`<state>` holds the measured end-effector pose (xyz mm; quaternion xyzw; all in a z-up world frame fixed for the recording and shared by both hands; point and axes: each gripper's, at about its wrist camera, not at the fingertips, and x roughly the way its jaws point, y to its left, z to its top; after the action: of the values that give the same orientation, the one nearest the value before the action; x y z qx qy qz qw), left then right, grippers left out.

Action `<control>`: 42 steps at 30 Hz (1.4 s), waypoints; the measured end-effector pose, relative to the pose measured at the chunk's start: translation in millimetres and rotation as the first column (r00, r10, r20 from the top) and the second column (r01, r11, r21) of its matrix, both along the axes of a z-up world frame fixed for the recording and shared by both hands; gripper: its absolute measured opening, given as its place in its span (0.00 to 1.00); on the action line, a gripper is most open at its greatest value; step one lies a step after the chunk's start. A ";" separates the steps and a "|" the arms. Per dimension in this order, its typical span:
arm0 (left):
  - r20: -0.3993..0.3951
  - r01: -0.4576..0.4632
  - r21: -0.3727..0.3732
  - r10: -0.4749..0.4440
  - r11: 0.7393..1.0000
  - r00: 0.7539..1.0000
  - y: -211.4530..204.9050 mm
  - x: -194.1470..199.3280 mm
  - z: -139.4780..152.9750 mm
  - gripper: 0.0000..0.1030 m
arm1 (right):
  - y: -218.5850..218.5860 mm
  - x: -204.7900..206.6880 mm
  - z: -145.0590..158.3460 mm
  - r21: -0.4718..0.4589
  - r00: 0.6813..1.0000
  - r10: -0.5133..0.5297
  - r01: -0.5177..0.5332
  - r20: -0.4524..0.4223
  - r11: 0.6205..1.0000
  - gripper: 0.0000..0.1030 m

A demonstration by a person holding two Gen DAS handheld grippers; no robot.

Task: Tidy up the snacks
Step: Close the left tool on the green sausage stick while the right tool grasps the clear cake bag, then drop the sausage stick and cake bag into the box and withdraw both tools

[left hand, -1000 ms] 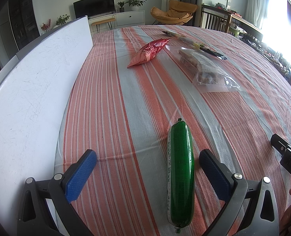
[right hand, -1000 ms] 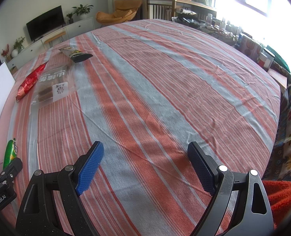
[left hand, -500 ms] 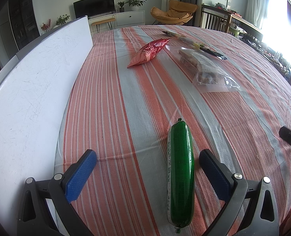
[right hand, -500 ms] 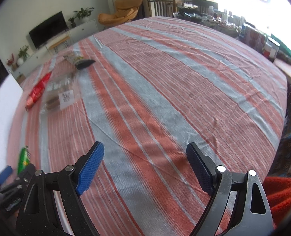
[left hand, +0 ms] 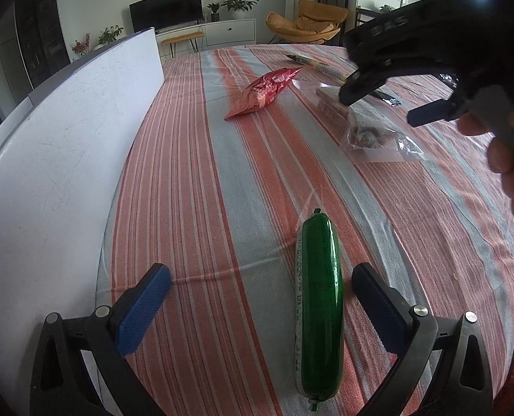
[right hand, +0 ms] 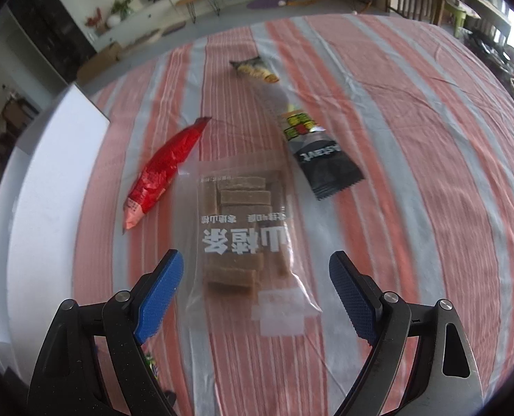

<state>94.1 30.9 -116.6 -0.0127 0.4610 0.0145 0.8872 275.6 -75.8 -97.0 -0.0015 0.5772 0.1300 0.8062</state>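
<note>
Running along the left side of the striped tablecloth (left hand: 194, 187), a tall white board (left hand: 59, 159) closes that edge, while the cloth to the right lies broad and free in the right wrist view (right hand: 447, 208); the left gripper (left hand: 262, 298) sits low over the cloth with its blue pads spread wide, gripping nothing; a green sausage (left hand: 319, 305) in glossy wrap lies lengthwise between them, nearer the right pad but apart from it; the right gripper (right hand: 257, 291) hangs above the clear packet (right hand: 246, 239), its fingers parted to either side of it and touching nothing; seen from the left wrist, that gripper (left hand: 395, 79) appears dark and blurred at upper right with a person's fingers (left hand: 506, 159) behind it; the clear packet holds brown rectangular bars stacked in rows, with white printed characters across its middle; a crinkled red pouch (right hand: 163, 170) lies just left of it, a long black sachet (right hand: 323, 159) with a yellow-green label to its right, well short of the table's far edge.
</note>
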 end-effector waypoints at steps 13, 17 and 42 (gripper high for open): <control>0.001 0.000 -0.001 0.000 1.000 1.000 0.2 -0.4 0.0 1.00 | -26.4 -20.1 -3.4 -0.015 1.000 0.002 -0.001 0.014 1.000 0.47; 0.001 0.004 -0.003 -0.004 1.000 1.000 0.2 -0.6 0.1 1.00 | -58.4 -54.4 1.3 0.125 0.998 -0.054 0.051 0.025 0.991 0.47; 0.295 -0.031 -0.400 0.161 0.916 0.942 155.2 -121.0 212.9 0.22 | 44.6 -209.9 175.2 0.556 0.965 0.097 -0.220 0.242 0.801 0.47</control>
<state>-26.9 186.0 96.3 -0.2138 0.3023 -0.0355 0.9282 65.7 -31.2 78.2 0.1818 0.4233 0.3657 0.8088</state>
